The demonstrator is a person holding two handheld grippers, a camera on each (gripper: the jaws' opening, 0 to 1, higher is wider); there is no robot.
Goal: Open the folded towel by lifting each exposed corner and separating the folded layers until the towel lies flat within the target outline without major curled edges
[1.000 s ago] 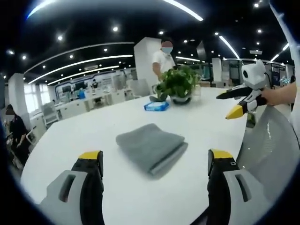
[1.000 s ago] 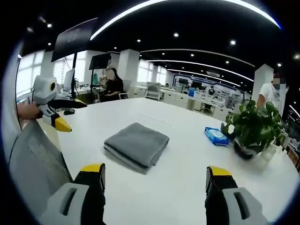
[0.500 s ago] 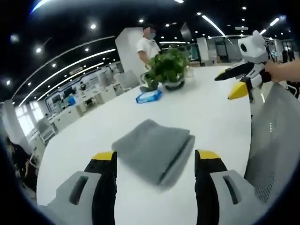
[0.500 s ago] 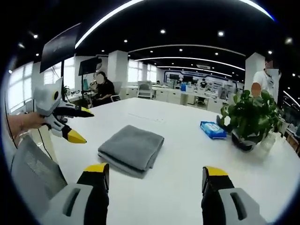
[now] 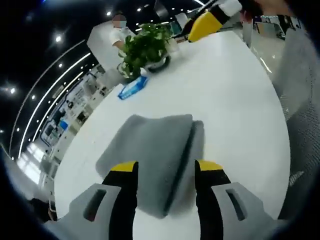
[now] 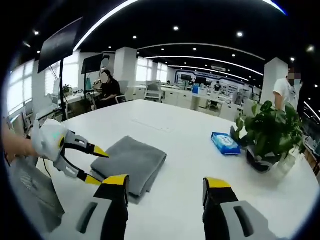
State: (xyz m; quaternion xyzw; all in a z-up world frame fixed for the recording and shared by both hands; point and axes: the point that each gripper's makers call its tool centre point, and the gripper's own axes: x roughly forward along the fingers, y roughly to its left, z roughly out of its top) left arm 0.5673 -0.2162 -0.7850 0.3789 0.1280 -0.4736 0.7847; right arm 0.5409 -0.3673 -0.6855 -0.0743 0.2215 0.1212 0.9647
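A folded grey towel (image 5: 150,150) lies on the white table (image 5: 235,100). In the left gripper view my left gripper (image 5: 166,170) is open and low over the towel, with the folded edge running up between its yellow-tipped jaws. The right gripper view shows the same towel (image 6: 135,160) with the left gripper (image 6: 96,166) coming in from the left, its jaws spread on either side of the towel's near left corner. My right gripper (image 6: 166,182) is open above the table just right of the towel and holds nothing. Its yellow tip (image 5: 210,20) shows at the top of the left gripper view.
A potted plant (image 6: 270,135) and a blue wipes pack (image 6: 223,142) stand on the far side of the table. A person stands behind the plant (image 5: 145,47). A grey mesh chair (image 5: 300,100) is at the table's near edge. Office desks fill the background.
My left gripper has moved forward and down onto the towel, so its jaws now straddle the near corner. Both grippers' jaws stand a little narrower than before. The towel has not moved.
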